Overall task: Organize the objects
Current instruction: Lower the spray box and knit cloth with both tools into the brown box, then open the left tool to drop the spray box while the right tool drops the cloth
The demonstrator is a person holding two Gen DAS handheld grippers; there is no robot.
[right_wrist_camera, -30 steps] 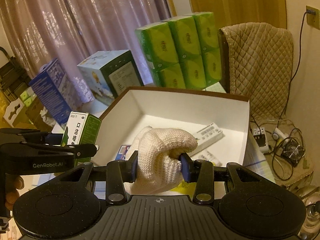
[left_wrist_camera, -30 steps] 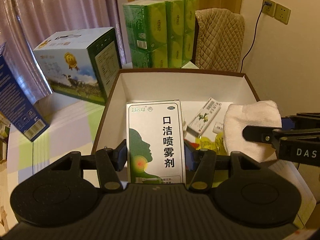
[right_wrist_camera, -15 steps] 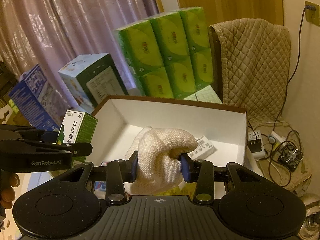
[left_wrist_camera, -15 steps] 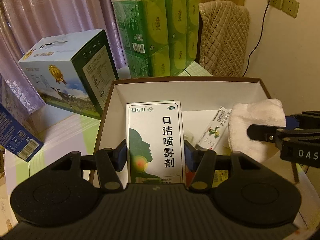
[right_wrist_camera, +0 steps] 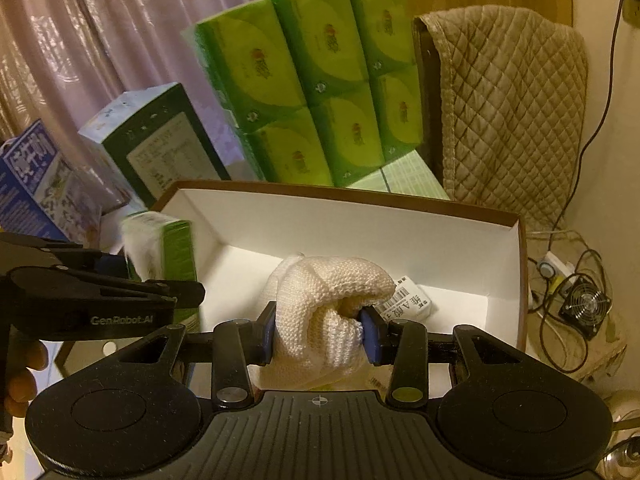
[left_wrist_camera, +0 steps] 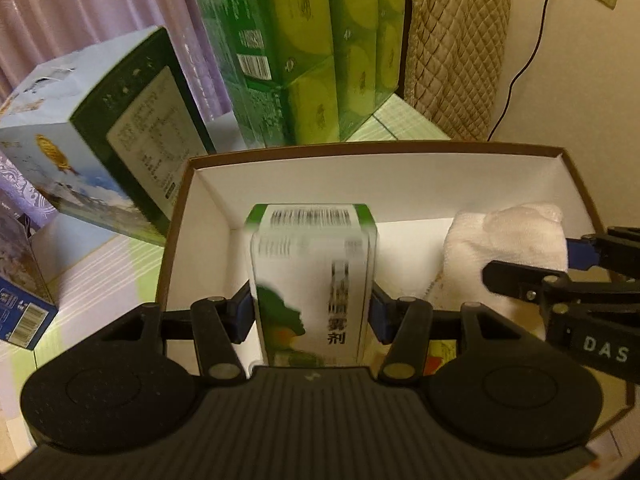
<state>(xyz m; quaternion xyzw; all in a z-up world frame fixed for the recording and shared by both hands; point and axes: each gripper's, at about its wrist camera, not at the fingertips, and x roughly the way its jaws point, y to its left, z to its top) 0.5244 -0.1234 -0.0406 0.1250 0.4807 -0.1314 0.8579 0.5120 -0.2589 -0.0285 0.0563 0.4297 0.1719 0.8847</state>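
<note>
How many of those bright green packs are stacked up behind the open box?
6 show in the right wrist view: a top row of three and a bottom row of three. More may hide behind them.

Left wrist view: close over the open box (left_wrist_camera: pixel 384 148), facing the green packs (left_wrist_camera: pixel 316 52). Right wrist view: equally close, from the right, facing likewise. Shared: box (right_wrist_camera: pixel 344 196), green packs (right_wrist_camera: pixel 320 80), quilted cover (right_wrist_camera: pixel 508 112), curtain (right_wrist_camera: pixel 100 32).
</note>
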